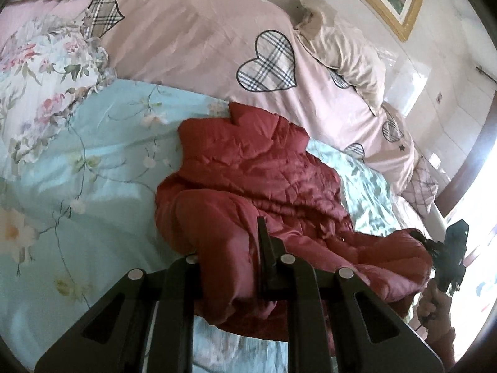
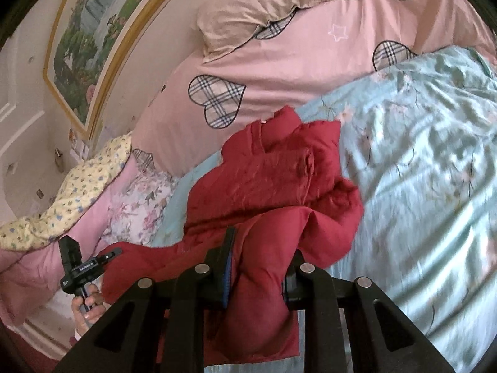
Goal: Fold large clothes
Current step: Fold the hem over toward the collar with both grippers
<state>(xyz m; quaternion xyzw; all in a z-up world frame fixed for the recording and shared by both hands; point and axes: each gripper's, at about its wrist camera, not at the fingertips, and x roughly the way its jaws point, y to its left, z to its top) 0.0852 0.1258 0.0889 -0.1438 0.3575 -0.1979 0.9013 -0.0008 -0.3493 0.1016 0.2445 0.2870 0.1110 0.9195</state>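
- The bed covering, pale blue with flowers, spreads out ahead of both grippers, with a pink heart-print quilt beyond it and a beige pillow at the far end.
- The red padded jacket lies crumpled on the blue covering, its collar end pointing away from both grippers and its long axis running roughly forward from them — the near hem is the part being lifted.
- The left gripper has a thick bunch of the jacket's near edge between its fingers, so it looks clamped on fabric; only its right finger shows clearly.
- The right gripper likewise grips a hanging fold of the near edge, jaws narrowed onto cloth.
- Each gripper sits at one side of the hem, neither plainly nearer the collar.
- Judging from this, the coming fold turns on carrying the near edge straight forward toward the collar — along the long axis — with both grippers level.
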